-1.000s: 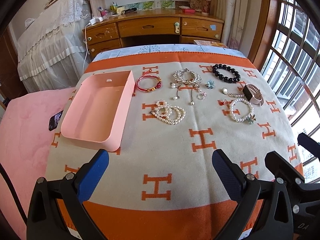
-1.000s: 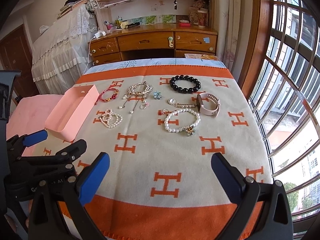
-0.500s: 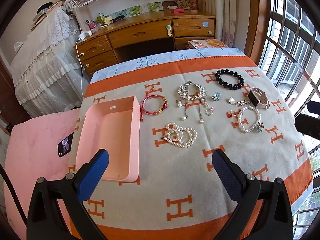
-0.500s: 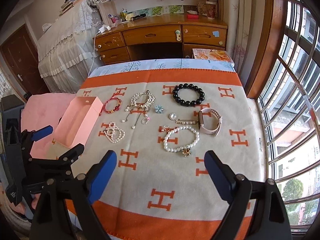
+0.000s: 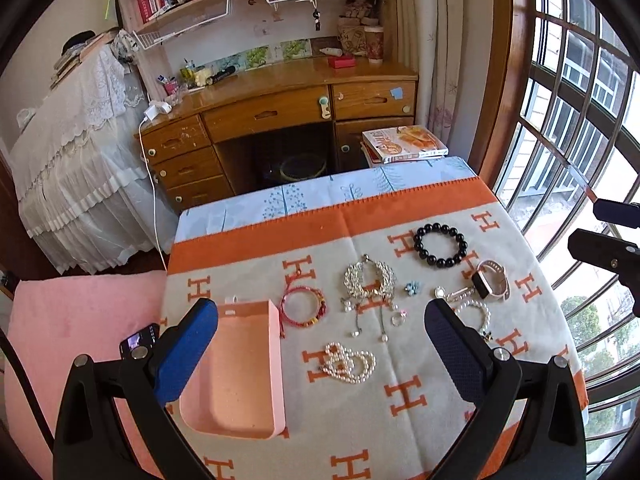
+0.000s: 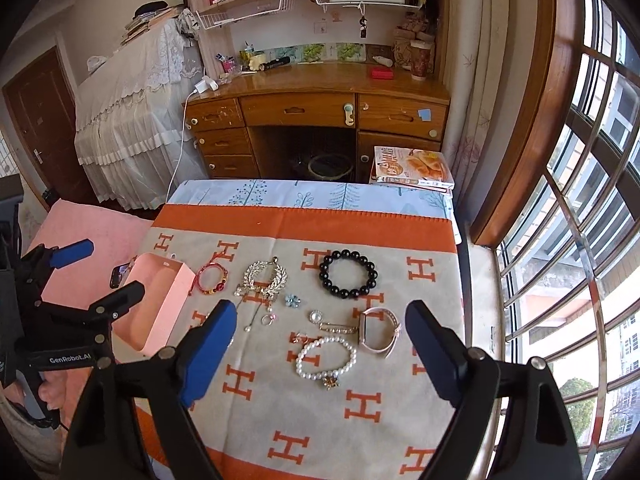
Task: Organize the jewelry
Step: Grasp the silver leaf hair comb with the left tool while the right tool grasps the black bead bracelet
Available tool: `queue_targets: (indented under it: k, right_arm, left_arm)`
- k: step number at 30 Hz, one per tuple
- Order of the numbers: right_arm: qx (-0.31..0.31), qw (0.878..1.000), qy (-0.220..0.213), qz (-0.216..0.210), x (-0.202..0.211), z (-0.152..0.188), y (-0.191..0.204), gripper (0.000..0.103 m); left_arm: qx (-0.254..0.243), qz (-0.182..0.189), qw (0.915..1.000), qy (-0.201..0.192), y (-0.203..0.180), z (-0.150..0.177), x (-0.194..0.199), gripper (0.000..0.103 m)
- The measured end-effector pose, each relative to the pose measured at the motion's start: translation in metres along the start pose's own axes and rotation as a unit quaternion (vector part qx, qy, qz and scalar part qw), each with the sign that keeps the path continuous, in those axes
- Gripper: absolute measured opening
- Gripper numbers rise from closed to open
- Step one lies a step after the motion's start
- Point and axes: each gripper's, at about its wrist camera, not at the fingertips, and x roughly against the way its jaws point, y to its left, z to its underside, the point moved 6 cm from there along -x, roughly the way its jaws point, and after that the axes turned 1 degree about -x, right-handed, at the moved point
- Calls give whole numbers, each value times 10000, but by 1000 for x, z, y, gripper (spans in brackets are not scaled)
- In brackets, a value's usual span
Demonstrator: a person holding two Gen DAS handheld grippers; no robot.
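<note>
The fingers (image 5: 188, 354) of the left gripper (image 5: 320, 354) stood wide apart with nothing between them, high above the tabletop (image 5: 400, 432) and its orange-and-cream blanket. Farthest left on the blanket lay an empty pink tray (image 5: 236, 384), its near end under the left blue pad. Just right of it sat a red cord bracelet (image 5: 303, 306), then a silver leaf necklace (image 5: 369, 280) with drop earrings (image 5: 368, 326) and a small ring (image 5: 397, 320) below it, and a coiled pearl strand (image 5: 349, 364) nearer the camera. Farther right came a tiny blue flower (image 5: 411, 289), a black bead bracelet (image 5: 440, 245), a pink watch (image 5: 490, 285) and a pearl bracelet (image 6: 326, 358) with a gold charm. The right gripper (image 6: 320, 354) hung over that side, its fingers (image 6: 434, 354) closing yet broad, with nothing between them.
</note>
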Motion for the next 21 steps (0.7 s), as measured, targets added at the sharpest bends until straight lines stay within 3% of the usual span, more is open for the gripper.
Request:
queue_targets:
  k: [2, 4, 6, 15, 21]
  right_arm:
    - [-8, 9999, 152, -10, -16, -6, -5, 81]
    - [-59, 9991, 428, -18, -40, -8, -12, 66]
    - [-189, 9972, 722, -27, -66, -7, -21, 62]
    - [-831, 9867, 1398, 19, -156, 0, -66, 51]
    - [-960, 9830, 1562, -54, -191, 1, -73, 46]
  left_arm:
    - [-55, -30, 9999, 85, -5, -10, -16, 102]
    - [-48, 149, 9994, 299, -12, -15, -40, 102]
    - [56, 268, 9985, 478, -18, -17, -65, 102]
    - [403, 501, 9925, 1039, -25, -16, -156, 102]
    - [71, 279, 9913, 1282, -30, -11, -196, 97]
